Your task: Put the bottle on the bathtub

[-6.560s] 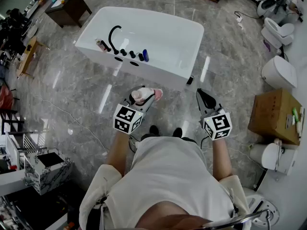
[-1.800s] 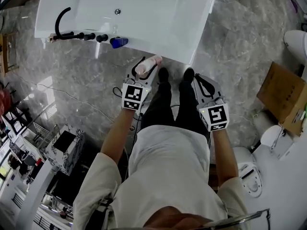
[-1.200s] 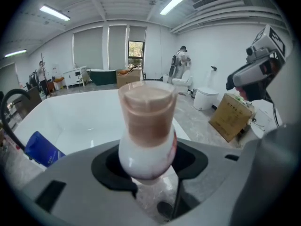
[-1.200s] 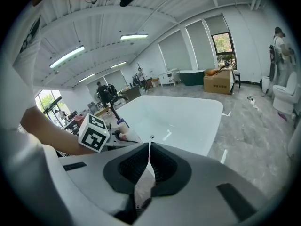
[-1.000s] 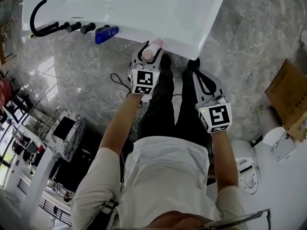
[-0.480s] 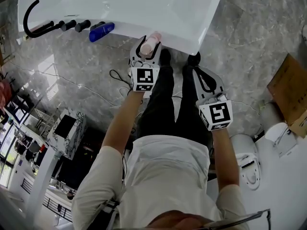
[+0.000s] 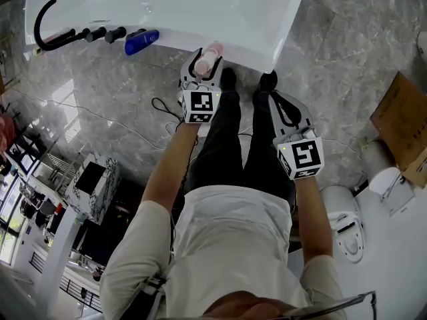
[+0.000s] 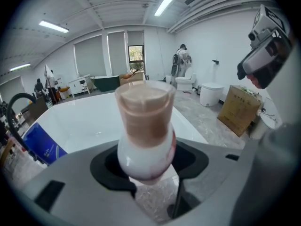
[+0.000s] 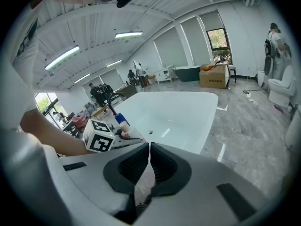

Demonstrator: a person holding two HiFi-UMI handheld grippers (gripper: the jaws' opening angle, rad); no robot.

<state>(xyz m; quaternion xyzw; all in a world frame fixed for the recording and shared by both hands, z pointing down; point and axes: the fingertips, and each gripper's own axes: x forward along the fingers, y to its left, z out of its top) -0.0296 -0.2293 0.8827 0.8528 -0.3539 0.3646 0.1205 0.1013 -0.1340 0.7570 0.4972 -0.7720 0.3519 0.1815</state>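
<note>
Two hand-held grippers are in front of the person, who stands at the near side of a white bathtub (image 7: 267, 19) that fills the top of the head view.

1. Left gripper (image 7: 204, 67): upper centre of the head view, reaching to the near edge of the tub. Its jaws stand wide and are closed on the bottle (image 8: 145, 126). The black pads sit against the rounded white lower body on both sides.
2. Bottle: upright in the grip, with the pinkish-brown cap at the top. In the left gripper view it occupies the centre of the frame, with the tub basin behind it and grey marble floor (image 7: 120, 105) visible below it. Whether its base touches the tub rim cannot be told.
3. Right gripper (image 9: 149, 148): right of centre in the head view, short of the tub and well apart from the bottle. Its jaws are pressed together with nothing between them.

A blue bottle (image 7: 141, 41) lies on the tub rim at the upper left, just beside the black faucet (image 7: 47, 35).
</note>
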